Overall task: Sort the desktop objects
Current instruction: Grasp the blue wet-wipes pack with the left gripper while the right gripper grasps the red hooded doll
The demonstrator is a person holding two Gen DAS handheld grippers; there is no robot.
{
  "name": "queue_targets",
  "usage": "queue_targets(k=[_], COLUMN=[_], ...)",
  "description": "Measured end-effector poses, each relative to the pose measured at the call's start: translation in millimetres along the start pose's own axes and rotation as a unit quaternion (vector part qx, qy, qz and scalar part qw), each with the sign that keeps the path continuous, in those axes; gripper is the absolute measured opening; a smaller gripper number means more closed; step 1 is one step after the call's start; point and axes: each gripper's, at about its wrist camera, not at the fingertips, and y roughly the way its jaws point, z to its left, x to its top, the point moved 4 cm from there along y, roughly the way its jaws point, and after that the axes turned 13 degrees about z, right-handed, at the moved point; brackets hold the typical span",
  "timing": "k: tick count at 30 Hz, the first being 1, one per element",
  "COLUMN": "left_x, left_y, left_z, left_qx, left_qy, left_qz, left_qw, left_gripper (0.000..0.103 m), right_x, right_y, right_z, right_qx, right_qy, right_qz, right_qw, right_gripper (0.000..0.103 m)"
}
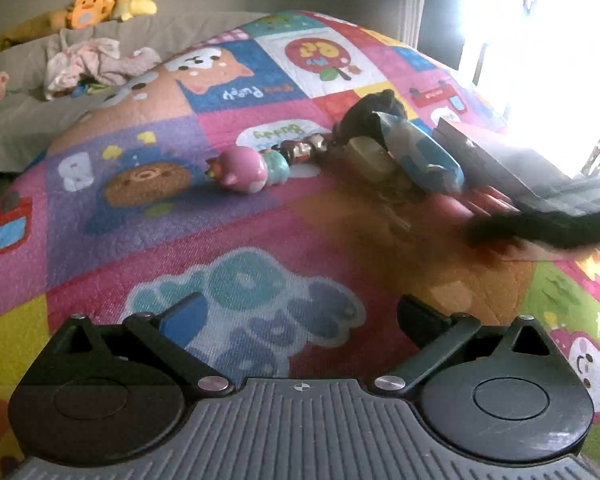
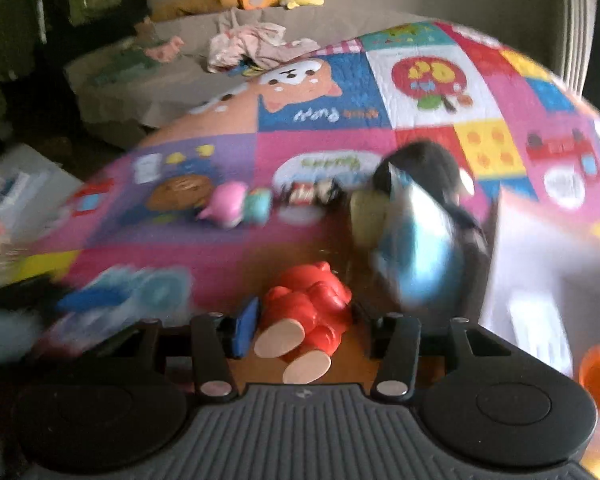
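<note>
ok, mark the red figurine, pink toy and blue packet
red figurine (image 2: 306, 312), right wrist view, on its torso
pink toy (image 1: 242, 169), left wrist view, on its rounded body
blue packet (image 1: 424, 156), left wrist view, mid-wrapper

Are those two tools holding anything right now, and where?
The right tool has a red bear figurine between its fingers, around the body. The left tool is open and empty.

Daylight's blasting in from the window (image 1: 540, 40), totally blowing out that corner. Right wrist view's smearing with motion blur, and fisheye's bending the mat (image 1: 260, 220) edges.
</note>
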Motion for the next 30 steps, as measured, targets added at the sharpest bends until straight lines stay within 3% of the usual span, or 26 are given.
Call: queue_targets(k=[4,7,10,12,15,21,22,23,24,30], left_x=[0,0,1,3,15,68,77,87,95,125], left_y=[1,3,6,7,8,20,24,29,34,77], left_z=[-4,-9,-15,-20,-30,-65,-71,-78,-84,-99], left_qx=[0.013,0.030,0.050,0.055,0.017,-0.074,-0.083,-0.088,-0.093,-0.099], left_qy=[0.010,0.022,0.038,0.048,0.038,0.014,0.013,0.012,0.011,-0.017], left_qz=[0.006,0.013,0.023,0.025,0.026,0.004,0.000,-0.002,0.001,0.041], left_qw=[0.9998,0.9992,0.9977,0.9970,0.9988,0.9971,0.9965,0.9960,0.9956,0.9941], left_gripper=[0.103,0.103,0.103,0.103,0.103,0.103,0.099,0.086,0.081,0.074], right_x=[-52,-79,-98,-108,-122,-147,-149,-150,-151,-152], right_y=[-30,-43,-52,-57,-63,-65,-65,-65,-66,-64], right_z=[-21,-42,-68,-83,-100,-123,-125,-127,-128,-135], right_qx=[0.056,0.006,-0.059,-0.086,-0.101,-0.139,-0.138,-0.131,-0.124,-0.111], right_qy=[0.059,0.099,0.144,0.170,0.206,0.247,0.252,0.257,0.259,0.276], right_qz=[0.002,-0.026,-0.058,-0.079,-0.109,-0.160,-0.166,-0.171,-0.176,-0.179], right_qw=[0.997,0.995,0.986,0.978,0.967,0.945,0.943,0.942,0.941,0.938], right_gripper=[0.050,0.052,0.062,0.075,0.086,0.094,0.094,0.095,0.096,0.101])
